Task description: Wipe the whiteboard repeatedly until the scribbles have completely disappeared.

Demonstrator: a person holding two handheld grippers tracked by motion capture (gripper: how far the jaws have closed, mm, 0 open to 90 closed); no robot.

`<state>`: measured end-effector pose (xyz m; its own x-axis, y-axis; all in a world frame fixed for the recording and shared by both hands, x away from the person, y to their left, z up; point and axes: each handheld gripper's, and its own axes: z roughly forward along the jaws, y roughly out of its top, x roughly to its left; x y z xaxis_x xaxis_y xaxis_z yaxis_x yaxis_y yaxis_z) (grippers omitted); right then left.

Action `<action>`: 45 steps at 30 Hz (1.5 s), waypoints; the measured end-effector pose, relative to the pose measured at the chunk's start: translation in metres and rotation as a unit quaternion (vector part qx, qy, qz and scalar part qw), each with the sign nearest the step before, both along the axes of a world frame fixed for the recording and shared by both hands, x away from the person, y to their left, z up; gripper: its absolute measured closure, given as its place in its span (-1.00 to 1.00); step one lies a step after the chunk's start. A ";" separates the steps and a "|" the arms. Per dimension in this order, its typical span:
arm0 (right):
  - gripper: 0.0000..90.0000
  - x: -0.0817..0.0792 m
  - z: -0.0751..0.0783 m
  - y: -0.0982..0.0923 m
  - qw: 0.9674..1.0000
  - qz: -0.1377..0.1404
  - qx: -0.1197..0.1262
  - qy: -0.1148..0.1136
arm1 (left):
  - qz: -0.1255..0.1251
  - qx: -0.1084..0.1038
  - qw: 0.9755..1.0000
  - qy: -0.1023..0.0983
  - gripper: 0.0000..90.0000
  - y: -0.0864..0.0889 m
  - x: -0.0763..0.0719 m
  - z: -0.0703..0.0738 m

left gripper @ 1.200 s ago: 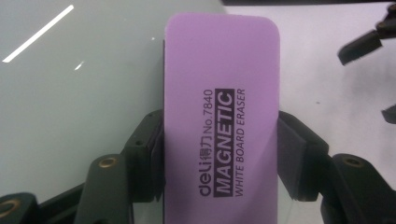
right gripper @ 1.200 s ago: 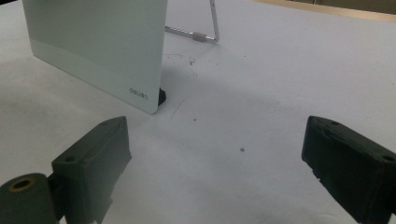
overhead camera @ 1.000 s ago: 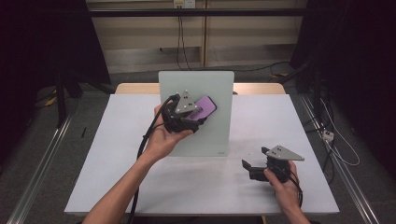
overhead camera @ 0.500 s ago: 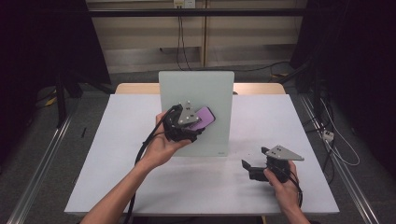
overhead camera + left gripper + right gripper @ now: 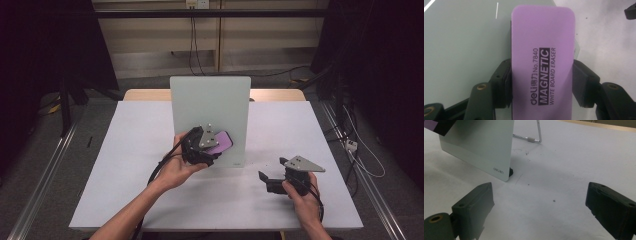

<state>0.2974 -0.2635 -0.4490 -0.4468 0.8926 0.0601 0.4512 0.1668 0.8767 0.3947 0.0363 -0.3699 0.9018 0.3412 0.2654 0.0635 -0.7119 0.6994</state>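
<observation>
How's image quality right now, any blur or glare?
Left gripper view: eraser print sharp, fingers soft. Right gripper view: board crisp, near fingers blurred. High view: table evenly lit, surroundings dark, no glare.

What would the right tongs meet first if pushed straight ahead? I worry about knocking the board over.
Likely bare table first: the right tongs aim just past the board and its wire stand, though depth is uncertain.

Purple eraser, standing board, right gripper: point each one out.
Purple eraser (image 5: 542,62), left gripper view, middle of its printed face.
Standing board (image 5: 210,100), high view, bare upper face.
Right gripper (image 5: 539,207), right gripper view, between its open fingers.
</observation>
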 end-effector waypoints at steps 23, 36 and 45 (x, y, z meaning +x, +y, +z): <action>-0.82 0.000 0.000 0.000 1.000 0.002 -0.002 0.000 | 0.068 -0.078 0.994 -0.045 -0.09 0.046 0.016 0.044; -0.82 0.000 0.000 0.000 1.000 0.001 0.001 0.000 | 0.037 -0.028 0.999 -0.026 -0.09 0.040 0.003 0.010; -0.82 0.000 0.000 0.000 1.000 0.004 -0.002 -0.001 | 0.020 -0.001 1.000 -0.006 -0.09 0.030 -0.003 -0.008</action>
